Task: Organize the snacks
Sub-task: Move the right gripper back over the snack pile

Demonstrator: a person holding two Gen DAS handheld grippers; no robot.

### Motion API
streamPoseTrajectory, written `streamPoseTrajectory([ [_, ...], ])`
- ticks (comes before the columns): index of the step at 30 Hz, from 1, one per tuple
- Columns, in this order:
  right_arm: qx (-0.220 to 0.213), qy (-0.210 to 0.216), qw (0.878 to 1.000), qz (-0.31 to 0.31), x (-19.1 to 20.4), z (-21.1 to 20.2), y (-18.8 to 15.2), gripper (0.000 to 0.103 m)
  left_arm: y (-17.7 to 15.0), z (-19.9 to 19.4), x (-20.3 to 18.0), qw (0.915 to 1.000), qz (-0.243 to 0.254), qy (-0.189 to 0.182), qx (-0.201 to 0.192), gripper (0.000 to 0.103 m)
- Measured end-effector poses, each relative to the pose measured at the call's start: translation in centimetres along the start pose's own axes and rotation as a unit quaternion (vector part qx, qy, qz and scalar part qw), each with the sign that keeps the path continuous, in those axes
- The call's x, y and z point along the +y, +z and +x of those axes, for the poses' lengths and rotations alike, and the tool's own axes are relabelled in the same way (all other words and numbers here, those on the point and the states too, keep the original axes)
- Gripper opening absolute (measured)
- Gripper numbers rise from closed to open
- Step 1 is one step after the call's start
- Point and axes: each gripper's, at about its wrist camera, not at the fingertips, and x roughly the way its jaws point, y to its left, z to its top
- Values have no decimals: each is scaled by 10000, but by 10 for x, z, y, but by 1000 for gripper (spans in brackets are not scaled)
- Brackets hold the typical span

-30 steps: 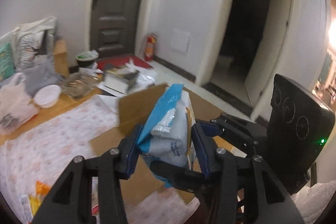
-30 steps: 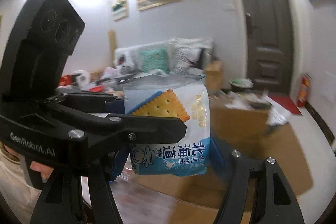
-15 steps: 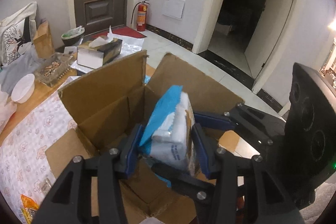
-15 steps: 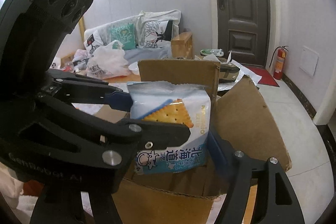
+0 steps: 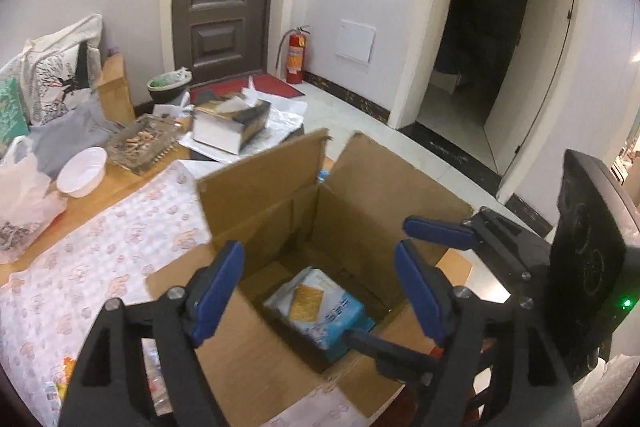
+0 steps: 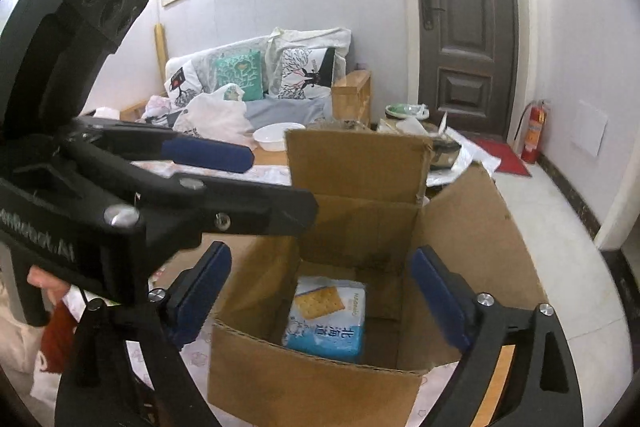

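With both jaws spread wide, left gripper (image 5: 318, 287) and right gripper (image 6: 320, 301) hover empty over cardboard box (image 6: 472, 227); cracker pack (image 6: 326, 319) lies flat on its floor, below both.

Black left tool (image 5: 320, 287); blue pads (image 5: 218, 287); silver screws

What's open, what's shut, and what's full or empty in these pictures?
Brown cardboard box: flaps open, upright on the table.
Blue-and-white cracker packet: lying flat inside the box, sealed.
Left gripper: fingers open, empty, above the box.
Right gripper: fingers open, empty, above the box.
Dark grey front door: shut.
White round bowl: looks empty.
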Motion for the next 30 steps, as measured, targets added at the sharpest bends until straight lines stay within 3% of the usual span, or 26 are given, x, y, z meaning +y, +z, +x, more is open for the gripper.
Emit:
streamPoseTrajectory([
  [9,-506,-15,9958,-769,81,-22,19,101,-27,-87,44,9974,-214,468,-498,76],
  [13,-540,383,9935,-924,126,-18,26,101,-49,-127,73,9945,-351,721,-677,76],
  [21,214,1421,9858,-866,221,40,22,98,-126,-188,160,9832,-825,1394,-836,78],
  [25,845,1863,9771,-584,260,82,8,89,-172,-202,210,9780,-1166,1504,-854,78],
  [30,1625,2082,9645,93,288,134,-14,84,-222,-199,259,9723,-1633,1446,-835,78],
])
